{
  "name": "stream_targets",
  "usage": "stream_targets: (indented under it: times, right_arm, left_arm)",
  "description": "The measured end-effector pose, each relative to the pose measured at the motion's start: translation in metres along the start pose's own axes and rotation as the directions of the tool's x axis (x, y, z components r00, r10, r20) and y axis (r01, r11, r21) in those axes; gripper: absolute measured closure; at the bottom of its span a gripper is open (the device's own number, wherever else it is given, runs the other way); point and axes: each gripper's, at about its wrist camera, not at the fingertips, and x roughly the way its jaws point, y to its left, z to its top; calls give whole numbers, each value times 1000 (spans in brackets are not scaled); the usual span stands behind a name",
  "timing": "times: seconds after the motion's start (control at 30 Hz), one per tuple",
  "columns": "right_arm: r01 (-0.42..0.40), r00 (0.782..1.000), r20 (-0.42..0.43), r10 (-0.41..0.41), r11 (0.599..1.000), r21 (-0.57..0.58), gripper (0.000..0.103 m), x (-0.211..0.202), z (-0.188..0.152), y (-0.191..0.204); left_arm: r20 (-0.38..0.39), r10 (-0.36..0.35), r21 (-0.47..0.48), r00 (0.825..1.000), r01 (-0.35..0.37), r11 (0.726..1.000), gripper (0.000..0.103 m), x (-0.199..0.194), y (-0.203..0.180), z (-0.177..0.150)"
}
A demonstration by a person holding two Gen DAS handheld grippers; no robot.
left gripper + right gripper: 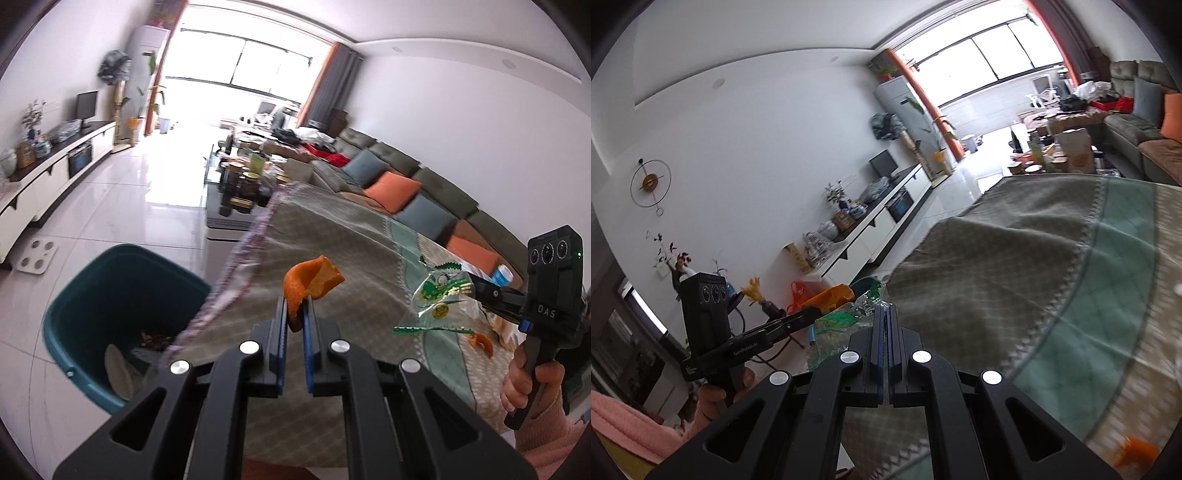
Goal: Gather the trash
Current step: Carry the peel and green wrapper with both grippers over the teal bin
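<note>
Two tools are in play, each pinching a piece of trash. The left tool [295, 314] has its blue-padded jaws pressed on a curled orange peel [312, 282], which sticks up above the fingertips. It hangs over the near left edge of the counter [332, 236], which is draped in a grey-green patterned cloth with a fringed hem. Just left of that edge, down on the white tiled floor, stands a teal trash bin [122, 280] with some scraps lying in its bottom.

The right tool [885, 314] has its jaws pressed together on a clear plastic wrapper [842, 321] printed in green, which trails off to the left of the fingertips. In the left wrist view the same wrapper [441, 295] hangs from that tool over the right part of the counter, and a hand [524, 384] in a pink sleeve grips the tool's handle. Another bit of orange peel [482, 343] lies on the cloth just below the wrapper.

Farther off, a long sofa [424, 184] with blue and orange cushions runs along the right wall, and a low white cabinet [48, 177] lines the left wall.
</note>
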Motion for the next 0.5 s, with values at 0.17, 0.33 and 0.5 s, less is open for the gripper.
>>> stream_targets:
  times: [0.17, 0.33, 0.5]
  right_arm:
    - [-28, 999, -25, 28, 999, -18, 101, 25, 8, 9]
    - [-53, 997, -54, 51, 998, -43, 101, 47, 14, 22]
    - [-79, 994, -86, 75, 995, -53, 101, 68, 19, 29]
  left_arm:
    - [21, 55, -37, 998, -54, 998, 94, -13, 24, 2]
    - [27, 100, -71, 995, -98, 993, 94, -21, 46, 2]
    - [20, 137, -105, 990, -135, 985, 94, -22, 59, 1]
